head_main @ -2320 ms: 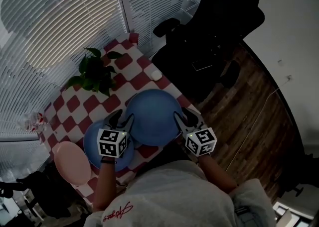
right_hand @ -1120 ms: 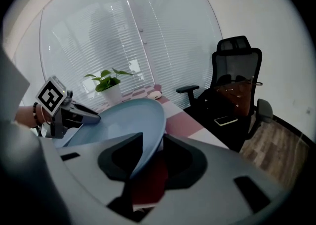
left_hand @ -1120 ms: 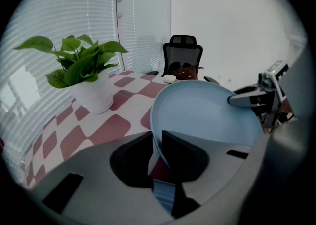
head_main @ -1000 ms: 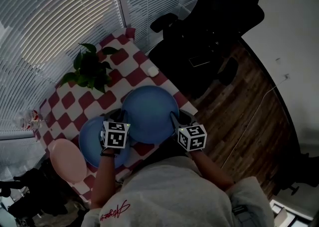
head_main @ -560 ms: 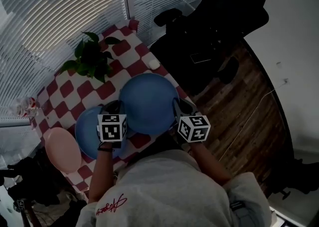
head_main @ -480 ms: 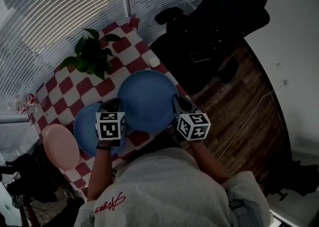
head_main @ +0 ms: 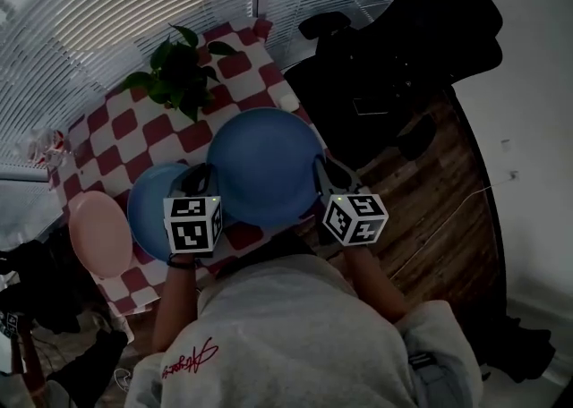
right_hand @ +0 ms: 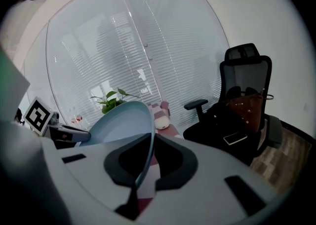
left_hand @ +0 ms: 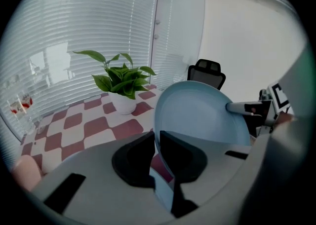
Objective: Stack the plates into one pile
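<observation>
- Large blue plate (head_main: 264, 165): held tilted between both grippers, apparently clear of the checkered worktop (head_main: 125, 151).
- Left gripper (left_hand: 154, 142): jaws clamped on the plate's rim.
- Right gripper (right_hand: 149, 147): jaws have just been closing and pinch the opposite rim.
- Smaller blue plate (head_main: 154, 209), pink plate (head_main: 97, 232): lying singly on the worktop.
- Progress: no pile yet, all stacking left.
</observation>
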Tool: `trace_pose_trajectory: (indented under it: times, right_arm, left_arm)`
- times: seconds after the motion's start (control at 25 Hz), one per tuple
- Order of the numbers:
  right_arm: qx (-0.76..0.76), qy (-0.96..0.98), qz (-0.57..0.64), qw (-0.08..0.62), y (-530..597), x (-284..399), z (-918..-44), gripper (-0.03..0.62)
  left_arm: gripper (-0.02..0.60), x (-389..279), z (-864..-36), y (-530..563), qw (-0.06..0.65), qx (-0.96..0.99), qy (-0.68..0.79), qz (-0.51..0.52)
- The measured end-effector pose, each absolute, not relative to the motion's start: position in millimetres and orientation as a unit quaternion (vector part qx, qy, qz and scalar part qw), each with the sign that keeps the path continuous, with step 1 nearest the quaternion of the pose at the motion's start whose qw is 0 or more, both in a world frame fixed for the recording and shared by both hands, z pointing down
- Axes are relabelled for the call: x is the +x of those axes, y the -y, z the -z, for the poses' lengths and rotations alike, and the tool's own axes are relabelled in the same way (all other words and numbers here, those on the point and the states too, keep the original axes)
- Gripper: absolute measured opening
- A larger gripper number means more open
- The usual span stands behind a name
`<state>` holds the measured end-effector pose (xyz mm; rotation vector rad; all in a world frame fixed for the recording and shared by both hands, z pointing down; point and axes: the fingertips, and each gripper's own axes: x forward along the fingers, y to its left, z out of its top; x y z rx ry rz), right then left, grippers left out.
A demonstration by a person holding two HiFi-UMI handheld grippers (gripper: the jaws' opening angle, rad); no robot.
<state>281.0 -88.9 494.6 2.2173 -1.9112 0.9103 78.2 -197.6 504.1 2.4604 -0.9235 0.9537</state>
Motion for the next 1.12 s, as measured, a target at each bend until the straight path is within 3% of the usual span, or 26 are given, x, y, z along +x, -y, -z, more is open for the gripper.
trace_pose_trajectory:
  times: [0.36,1.12]
  right_arm:
    - [0.68,0.671,-0.293,0.038,115.2,275.8,-479.7,0.026]
    - [0.539,0.788,-0.285,0.087,176.8,196.6,-483.7,0.028]
  left_arm:
    - [0.044,58.5,-478.9,191.9,0.188,0.855,0.379,-0.3]
    - [0.044,-33.9,-476.9,168.6,0.236,0.772,0.536,-0.247]
